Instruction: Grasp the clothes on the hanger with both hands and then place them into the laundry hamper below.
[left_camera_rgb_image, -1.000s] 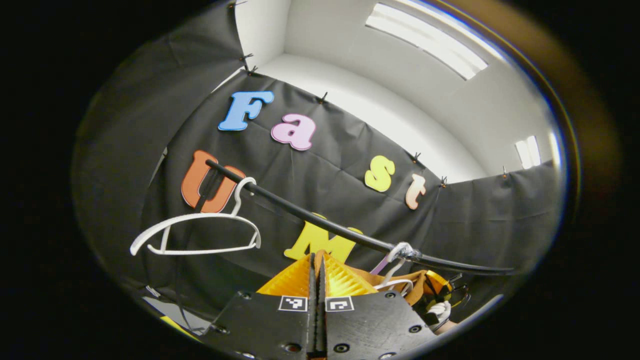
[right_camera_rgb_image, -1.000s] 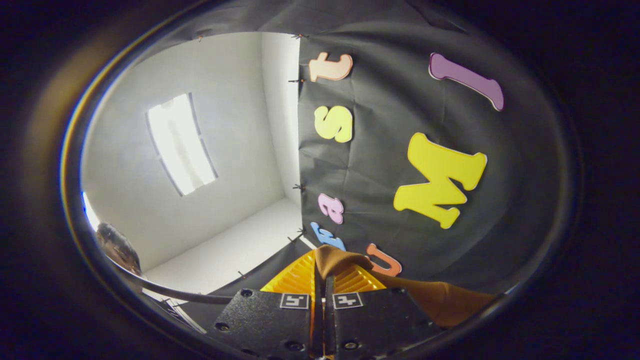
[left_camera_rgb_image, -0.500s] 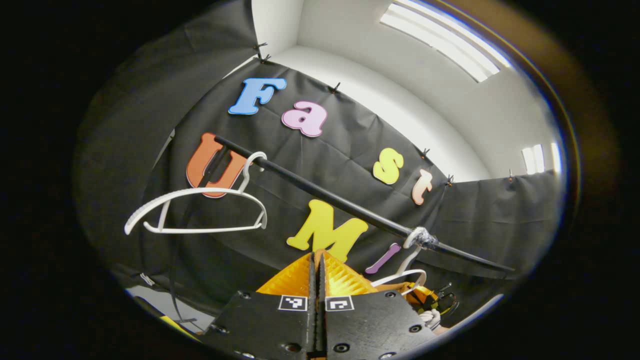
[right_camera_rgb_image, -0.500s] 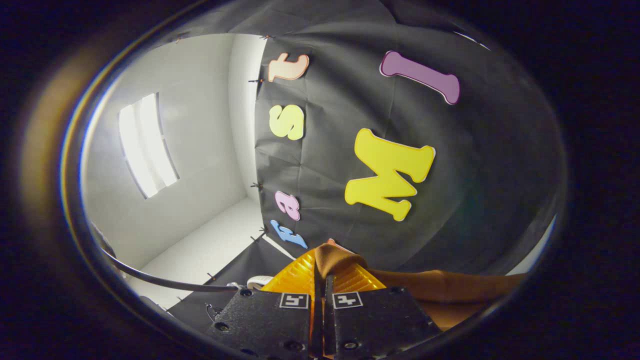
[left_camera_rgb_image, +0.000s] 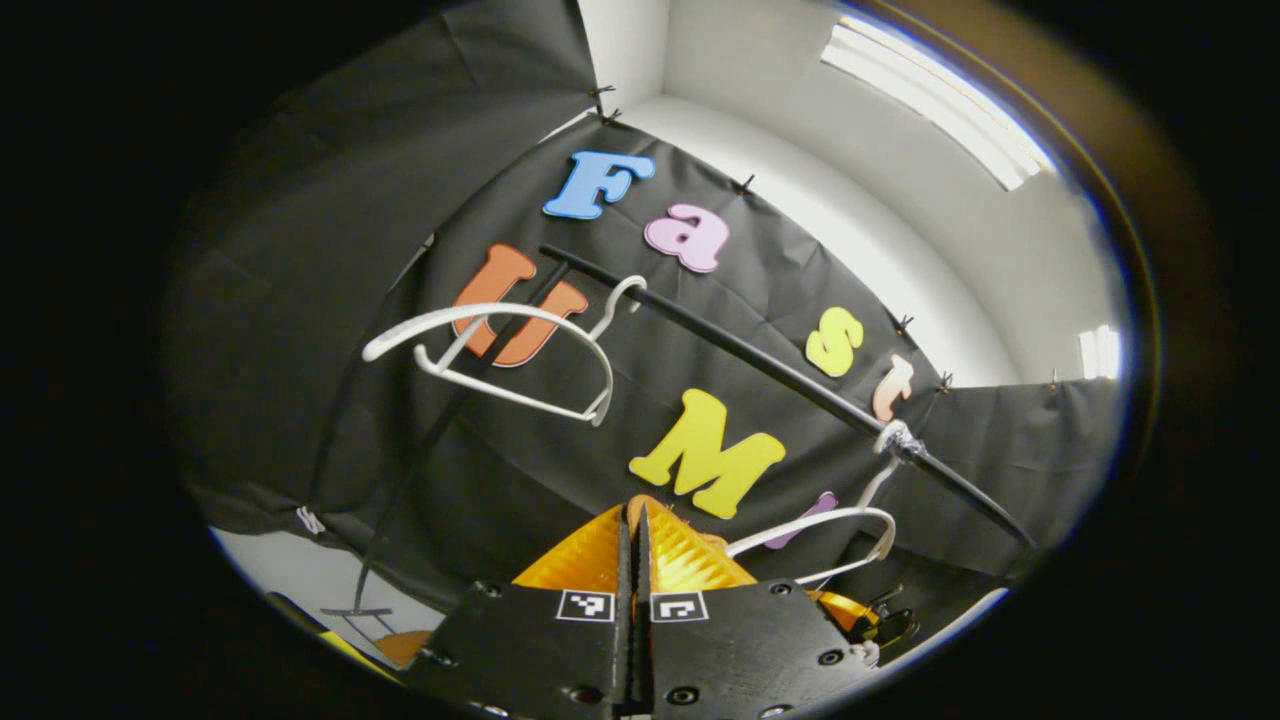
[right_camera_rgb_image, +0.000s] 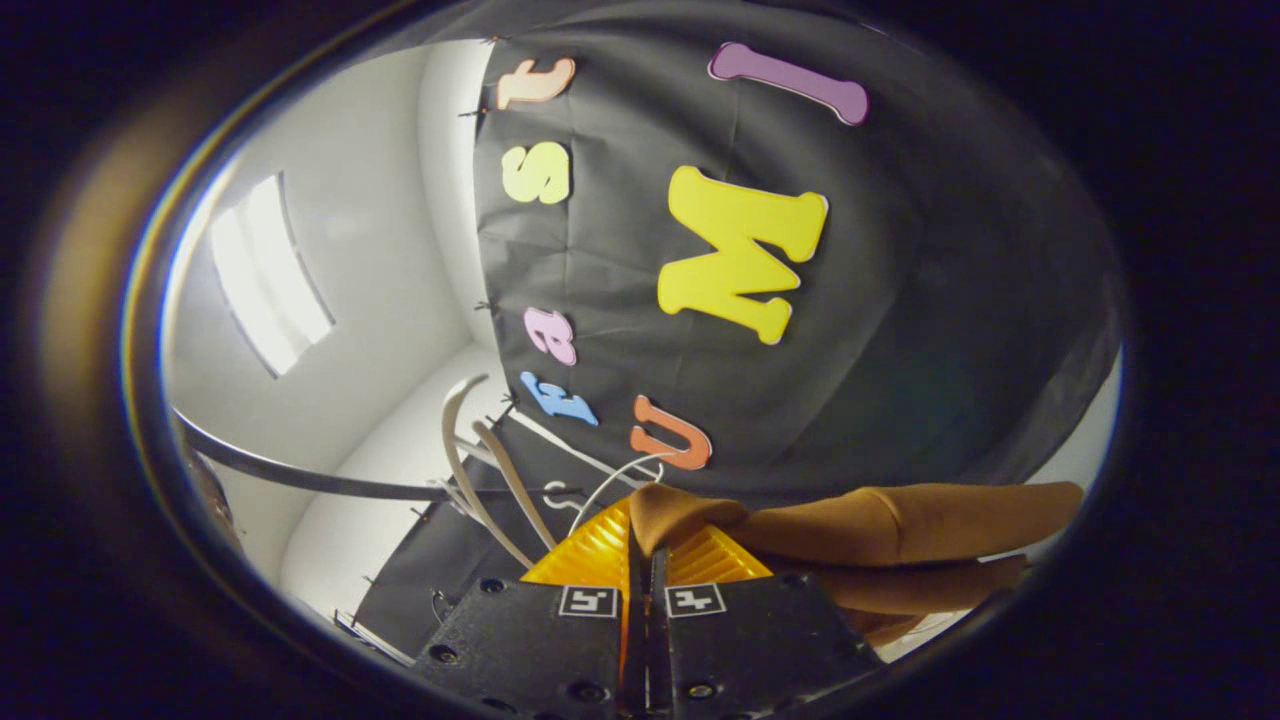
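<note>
A brown garment trails to the right from my right gripper, which is shut on a fold of it. In the left gripper view my left gripper is shut too, with a sliver of the same brown cloth at its tips. A black rail slants overhead. A bare white hanger hangs on it at the left. A second white hanger, tied to the rail, hangs bare just right of my left fingers. Below it sits the other gripper.
The rack's thin black upright drops to a foot on the pale floor. A small orange patch shows at the lower left; I cannot tell what it is. In the right gripper view the rail and white hangers sit lower left.
The garment has come off the right-hand hanger, which now hangs bare. Both views have swung; the hangers have come into the right gripper view, and the cloth stretches farther right.
</note>
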